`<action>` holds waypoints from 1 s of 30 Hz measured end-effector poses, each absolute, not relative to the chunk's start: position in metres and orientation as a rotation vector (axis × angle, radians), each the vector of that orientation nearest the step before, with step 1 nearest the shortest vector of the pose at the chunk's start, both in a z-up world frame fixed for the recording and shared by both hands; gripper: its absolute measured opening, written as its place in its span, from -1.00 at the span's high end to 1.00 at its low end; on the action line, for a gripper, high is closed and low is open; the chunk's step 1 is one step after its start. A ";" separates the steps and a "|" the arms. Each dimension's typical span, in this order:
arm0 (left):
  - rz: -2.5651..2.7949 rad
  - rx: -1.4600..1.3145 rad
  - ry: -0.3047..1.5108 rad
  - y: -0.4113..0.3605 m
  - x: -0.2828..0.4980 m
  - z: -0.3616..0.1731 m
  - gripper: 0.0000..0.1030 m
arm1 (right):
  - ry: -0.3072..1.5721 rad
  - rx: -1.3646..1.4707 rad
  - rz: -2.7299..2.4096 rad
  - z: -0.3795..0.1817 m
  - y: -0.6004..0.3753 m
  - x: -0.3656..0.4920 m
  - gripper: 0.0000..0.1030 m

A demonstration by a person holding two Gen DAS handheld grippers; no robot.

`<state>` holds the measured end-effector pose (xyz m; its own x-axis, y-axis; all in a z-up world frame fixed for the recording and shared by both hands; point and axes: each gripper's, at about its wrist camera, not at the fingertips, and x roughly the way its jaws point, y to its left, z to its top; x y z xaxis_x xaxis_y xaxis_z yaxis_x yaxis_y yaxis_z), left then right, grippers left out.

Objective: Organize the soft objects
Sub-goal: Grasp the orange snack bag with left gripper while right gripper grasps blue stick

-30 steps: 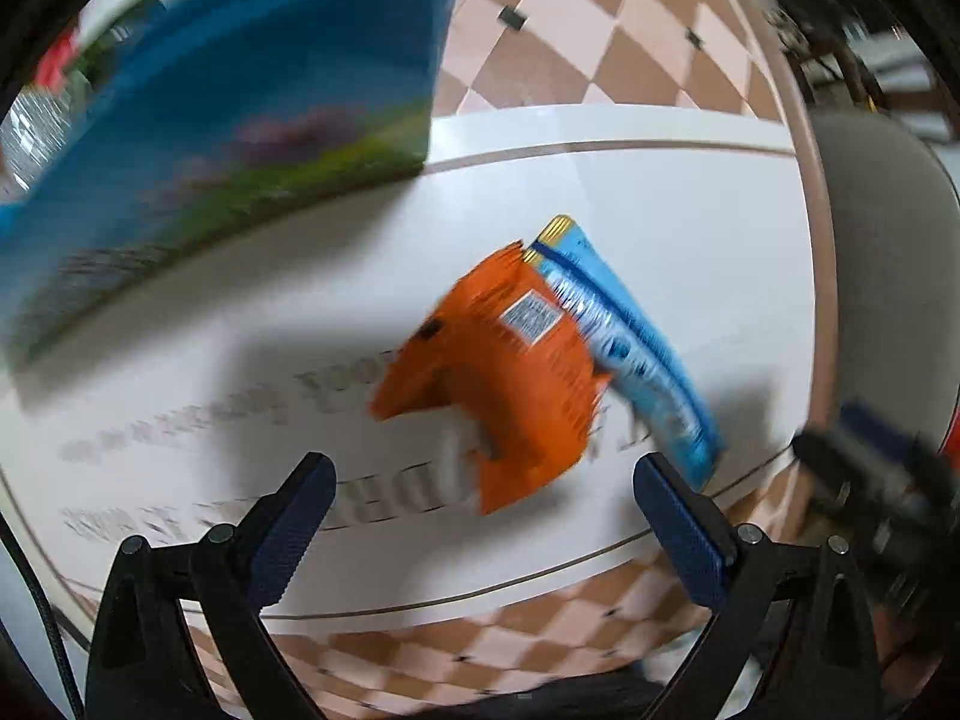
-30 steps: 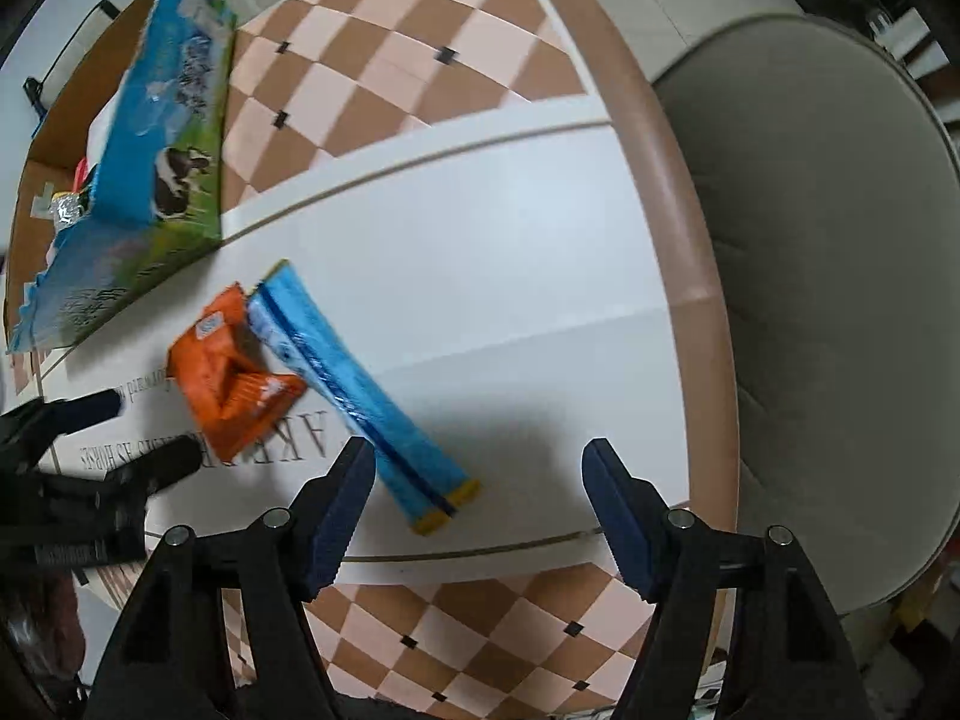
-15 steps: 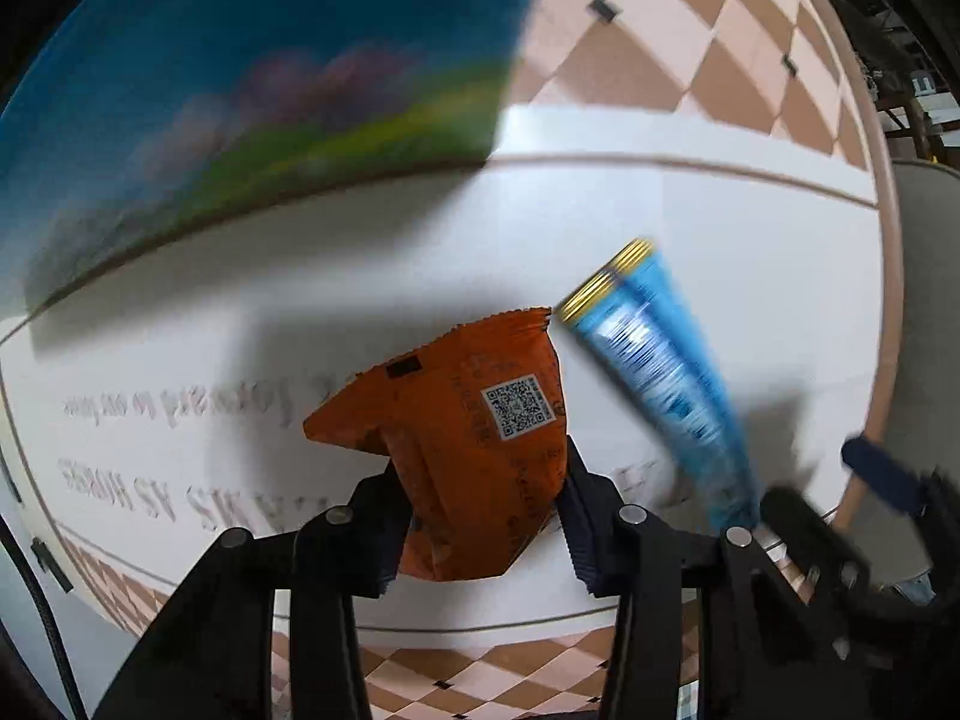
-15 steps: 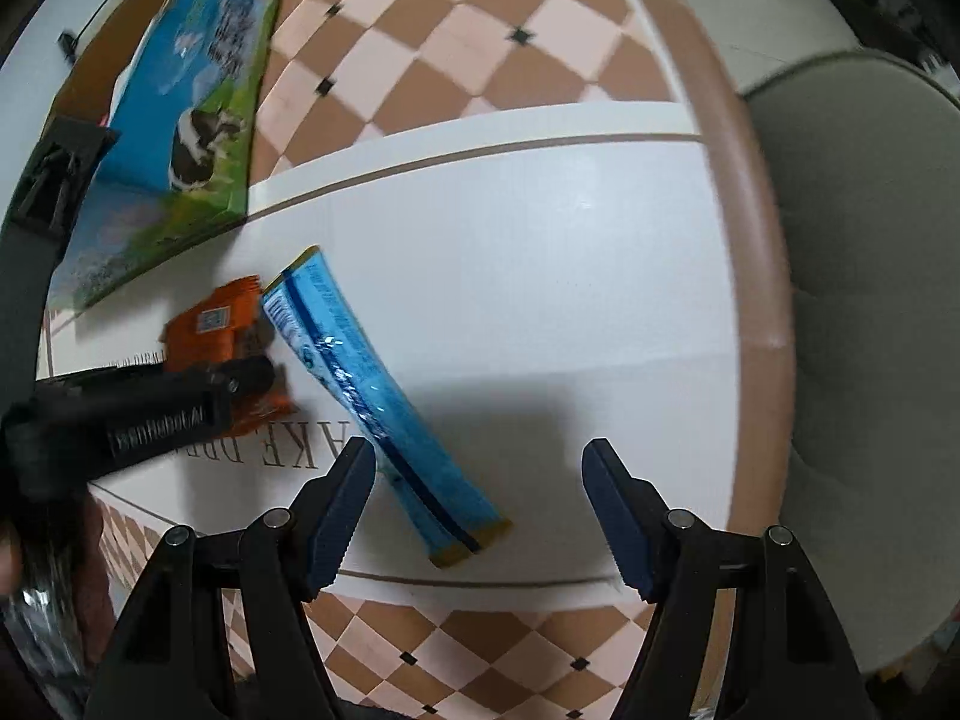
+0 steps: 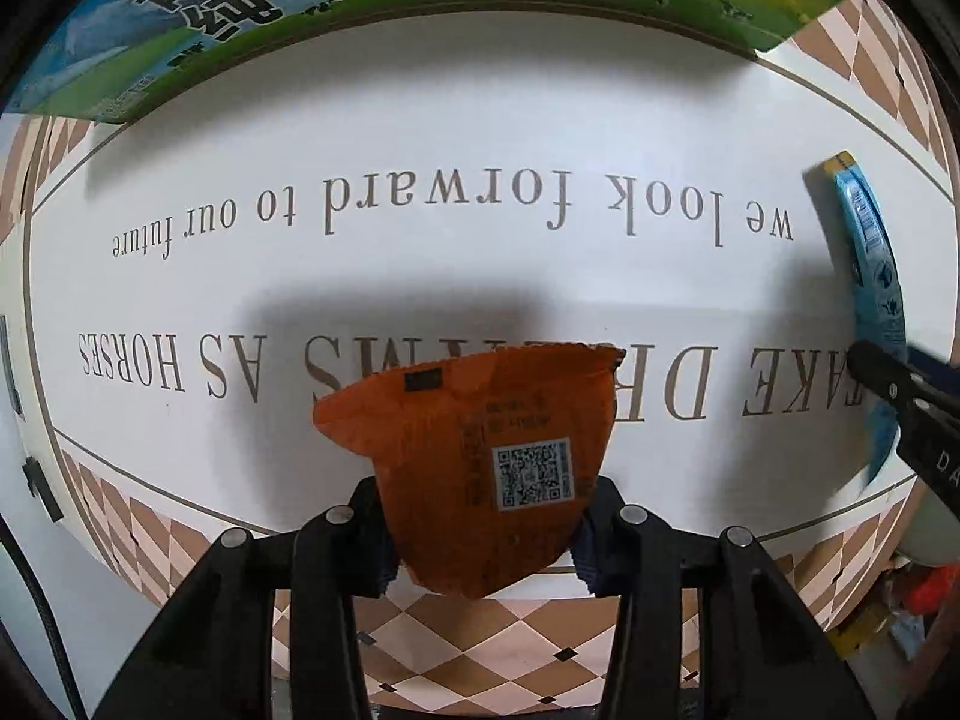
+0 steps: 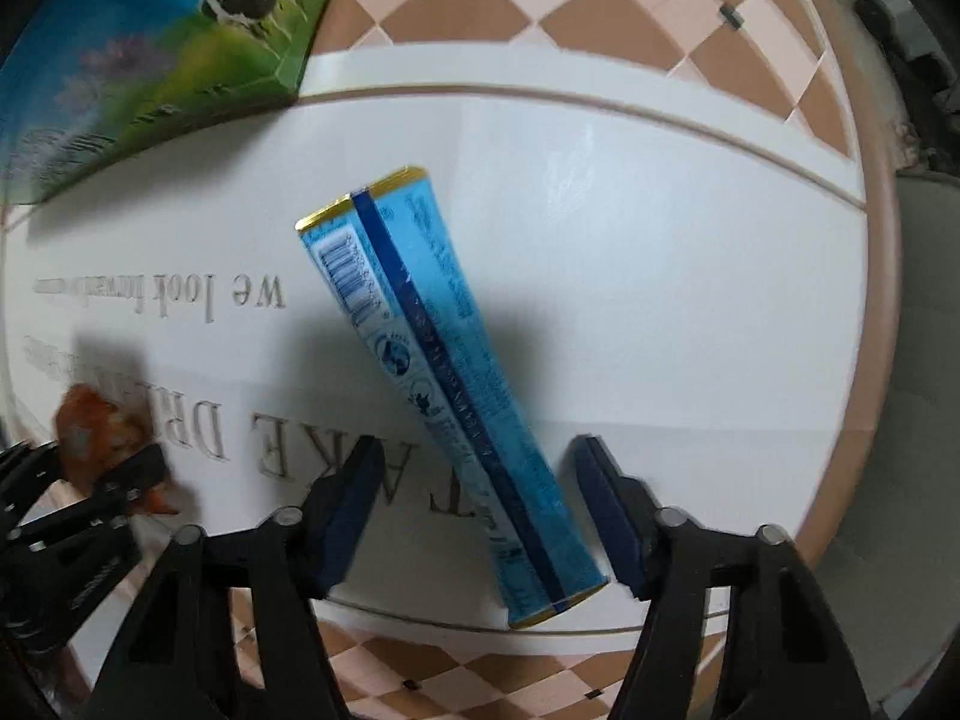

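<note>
An orange snack packet (image 5: 480, 450) with a QR label hangs between the pads of my left gripper (image 5: 480, 540), which is shut on it just above the white lettered mat (image 5: 480, 120). A long blue packet (image 6: 444, 360) lies on the mat. My right gripper (image 6: 474, 468) points down over its near end with its jaws closing. The packet lies between them, and the left pad still stands off it. In the right wrist view the left gripper (image 6: 90, 480) and the orange packet (image 6: 90, 420) show at the far left. The blue packet (image 5: 870, 276) shows at the right edge of the left wrist view.
A blue and green milk carton (image 5: 360, 12) printed with cows (image 6: 150, 42) stands at the mat's far side. Brown and pink checkered cloth (image 6: 540, 0) rings the mat. A beige chair seat (image 6: 924, 360) lies beyond the table's right edge.
My left gripper closed on the orange packet and carried it left, away from the blue packet. My right gripper came down over the blue packet and its jaws narrowed.
</note>
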<state>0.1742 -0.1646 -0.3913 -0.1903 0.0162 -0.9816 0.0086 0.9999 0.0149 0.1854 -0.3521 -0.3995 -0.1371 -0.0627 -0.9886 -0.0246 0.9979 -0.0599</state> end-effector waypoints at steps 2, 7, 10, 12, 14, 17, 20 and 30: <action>0.007 0.019 1.754 -0.163 0.170 -0.392 0.19 | 1.732 -0.009 -0.031 -0.399 -0.348 0.180 0.45; 0.005 0.010 1.745 -0.157 0.172 -0.389 0.18 | 1.774 0.057 -0.018 -0.401 -0.338 0.160 0.54; 0.000 0.003 1.746 -0.158 0.160 -0.387 0.18 | 1.784 0.078 -0.019 -0.402 -0.335 0.148 0.54; -0.002 -0.010 1.747 -0.154 0.161 -0.390 0.18 | 1.777 0.076 -0.032 -0.401 -0.335 0.145 0.54; -0.004 -0.024 1.746 -0.152 0.164 -0.391 0.18 | 1.783 0.089 -0.037 -0.401 -0.336 0.143 0.50; -0.005 -0.047 1.743 -0.145 0.165 -0.389 0.16 | 1.792 0.111 -0.033 -0.400 -0.337 0.148 0.44; -0.023 -0.083 1.741 -0.138 0.165 -0.390 -0.07 | 1.793 0.119 -0.040 -0.403 -0.343 0.142 0.42; -0.012 -0.066 1.733 -0.129 0.158 -0.388 0.22 | 1.793 0.079 -0.064 -0.408 -0.326 0.156 0.33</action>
<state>0.1578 -0.1289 -0.3881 -0.1613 -0.0512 -0.9856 -0.0373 0.9983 -0.0458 0.1563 -0.3256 -0.4076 -0.2210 0.0192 -0.9751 0.0886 0.9961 -0.0005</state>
